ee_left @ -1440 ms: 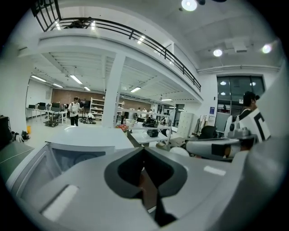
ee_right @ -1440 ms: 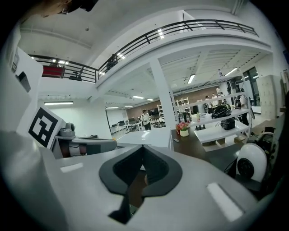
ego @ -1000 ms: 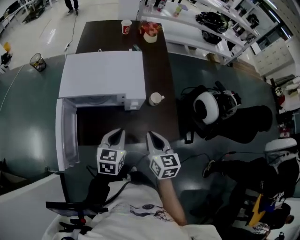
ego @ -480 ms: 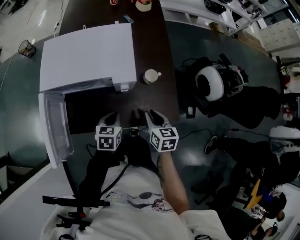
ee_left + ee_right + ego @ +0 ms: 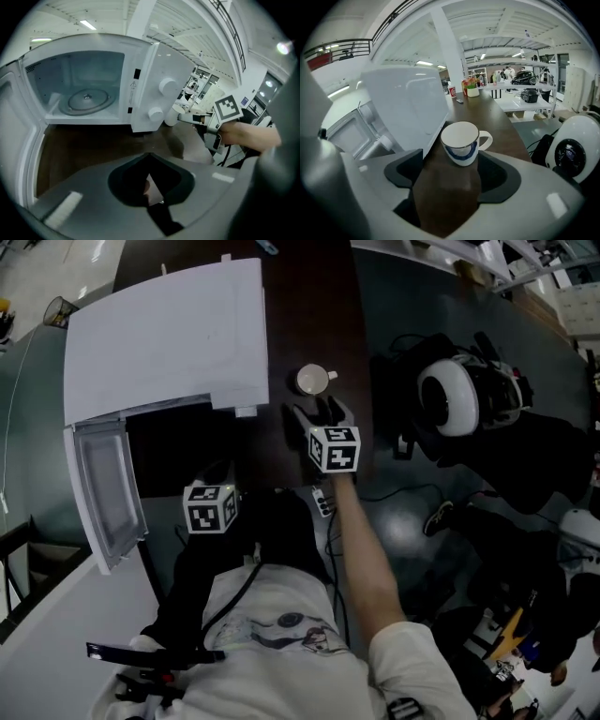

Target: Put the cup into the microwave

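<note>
Cup, blue-banded with its handle to the right, stands upright on the dark bench at the tips of the right gripper, whose fingers are opening and not touching it. Only the left gripper view looks into the open microwave and shows its glass turntable; that gripper's fingers sit together, empty. Head view shows the microwave's corner just beside the cup and a white domed device well apart to the right.

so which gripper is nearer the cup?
Right. The right gripper sits just short of the cup, jaws opening, not gripping it; the left gripper hangs back before the open microwave.
</note>
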Motion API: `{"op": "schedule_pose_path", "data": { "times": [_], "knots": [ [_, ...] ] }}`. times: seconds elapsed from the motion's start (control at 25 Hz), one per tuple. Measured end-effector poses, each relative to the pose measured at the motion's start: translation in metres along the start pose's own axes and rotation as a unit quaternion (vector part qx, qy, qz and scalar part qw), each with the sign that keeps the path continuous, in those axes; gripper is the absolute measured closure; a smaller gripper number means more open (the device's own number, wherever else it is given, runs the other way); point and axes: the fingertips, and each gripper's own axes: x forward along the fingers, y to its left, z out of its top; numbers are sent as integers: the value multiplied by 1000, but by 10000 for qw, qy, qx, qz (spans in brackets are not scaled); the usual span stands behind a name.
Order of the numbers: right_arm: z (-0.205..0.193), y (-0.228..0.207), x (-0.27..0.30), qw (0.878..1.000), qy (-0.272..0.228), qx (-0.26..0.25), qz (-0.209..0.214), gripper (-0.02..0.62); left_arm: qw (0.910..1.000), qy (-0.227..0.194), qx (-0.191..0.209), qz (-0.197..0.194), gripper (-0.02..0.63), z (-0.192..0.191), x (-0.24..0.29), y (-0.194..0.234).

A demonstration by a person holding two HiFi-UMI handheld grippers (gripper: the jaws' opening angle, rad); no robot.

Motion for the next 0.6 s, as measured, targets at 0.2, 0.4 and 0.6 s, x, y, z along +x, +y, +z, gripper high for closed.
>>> {"op": "schedule_pose_path", "data": {
  "times": [0.2, 0.4, 0.6],
  "knots": [
    [10, -17, 31, 9999, 34, 41, -137, 205, 9996, 141, -167, 157, 606, 1, 12, 7],
    [13, -20, 48, 9999, -21, 69, -121, 181, 9991, 131, -338, 202, 606, -1, 13, 7],
    [24, -23, 65, 9991, -230, 81, -356, 164, 9983, 162, -482, 292, 606, -11, 8, 14]
  ]
}}
